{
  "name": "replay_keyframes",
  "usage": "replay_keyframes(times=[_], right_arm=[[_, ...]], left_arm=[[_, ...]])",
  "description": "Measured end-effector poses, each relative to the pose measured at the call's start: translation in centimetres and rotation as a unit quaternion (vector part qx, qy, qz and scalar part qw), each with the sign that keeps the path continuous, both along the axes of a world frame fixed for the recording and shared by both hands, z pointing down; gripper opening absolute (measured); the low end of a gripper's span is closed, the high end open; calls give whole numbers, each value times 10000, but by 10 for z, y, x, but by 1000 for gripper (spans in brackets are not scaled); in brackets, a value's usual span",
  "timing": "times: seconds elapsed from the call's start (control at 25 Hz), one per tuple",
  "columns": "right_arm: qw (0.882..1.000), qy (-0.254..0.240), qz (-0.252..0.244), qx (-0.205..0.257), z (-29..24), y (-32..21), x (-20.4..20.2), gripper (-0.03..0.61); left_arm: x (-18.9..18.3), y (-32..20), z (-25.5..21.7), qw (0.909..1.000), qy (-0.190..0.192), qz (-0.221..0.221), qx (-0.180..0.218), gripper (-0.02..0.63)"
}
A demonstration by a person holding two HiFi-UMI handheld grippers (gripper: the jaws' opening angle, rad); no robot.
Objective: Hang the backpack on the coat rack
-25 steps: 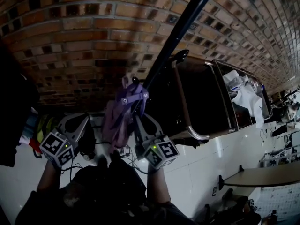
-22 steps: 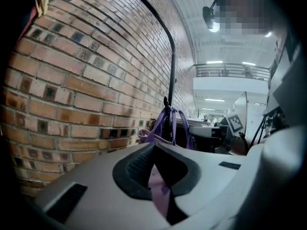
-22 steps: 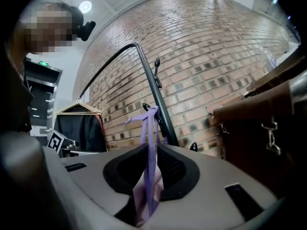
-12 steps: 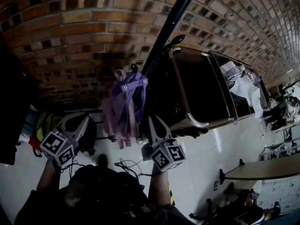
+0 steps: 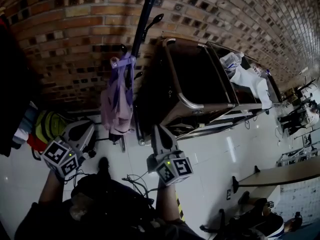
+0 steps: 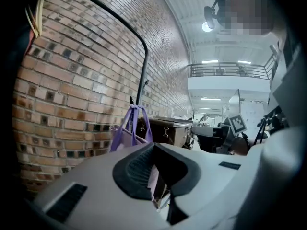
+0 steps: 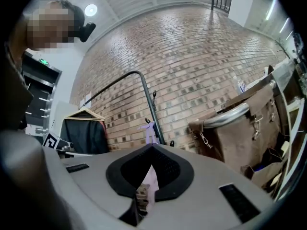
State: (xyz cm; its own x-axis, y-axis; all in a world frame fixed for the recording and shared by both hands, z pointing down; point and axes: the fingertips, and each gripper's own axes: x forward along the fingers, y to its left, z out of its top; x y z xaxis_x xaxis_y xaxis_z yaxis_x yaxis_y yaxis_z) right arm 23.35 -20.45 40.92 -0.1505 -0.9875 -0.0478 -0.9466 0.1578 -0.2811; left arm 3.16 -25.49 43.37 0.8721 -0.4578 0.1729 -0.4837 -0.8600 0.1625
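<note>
Both tongs sit low in the head view, our left gripper (image 5: 82, 130) at lower left and our right gripper (image 5: 160, 133) just below centre. Each has its jaw tips drawn together, only a thin slit shows behind the tips, and nothing is clamped between the pads

We see the backpack (image 5: 117, 101) left of centre, well apart from both grippers. It is pale pink, and its purple strap loop (image 5: 123, 62) is caught on the black coat rack (image 5: 143, 19). Its long axis runs along the pole: the loop end points toward the upper part of the frame and the body hangs down toward the floor, close against the pole

Just right of the rack stands a big dark fabric cart (image 5: 150, 104) with a shiny tube rim. Farther to the upper right we make out white cloth (image 5: 247, 79) heaped in a second bin. Dark garments (image 5: 12, 94) fill the left edge, with a yellow-green bundle (image 5: 47, 126) beneath them. Loose cables (image 5: 132, 176) trail between our arms, and a table (image 5: 280, 178) edge shows at lower right

Behind the rack rises a brick wall (image 5: 65, 24), and underfoot lies a glossy white tiled floor (image 5: 215, 159)
</note>
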Motion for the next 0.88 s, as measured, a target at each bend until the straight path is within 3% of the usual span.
replay_keyframes(times=[0.2,0.56,0.88], right_arm=[[9999,-68,-69,-24,8,84,9,23],[9975,141,-690,-105,1,217,-34,20],[9950,-23,-999,-71,-3,288,-58,15]], left_arm=[[11,86,1,10000,42,26,63,40],[-15,229,-19,9995,66,-210,242,40],[-41,321,-27,9985,-131,-452,264,40]])
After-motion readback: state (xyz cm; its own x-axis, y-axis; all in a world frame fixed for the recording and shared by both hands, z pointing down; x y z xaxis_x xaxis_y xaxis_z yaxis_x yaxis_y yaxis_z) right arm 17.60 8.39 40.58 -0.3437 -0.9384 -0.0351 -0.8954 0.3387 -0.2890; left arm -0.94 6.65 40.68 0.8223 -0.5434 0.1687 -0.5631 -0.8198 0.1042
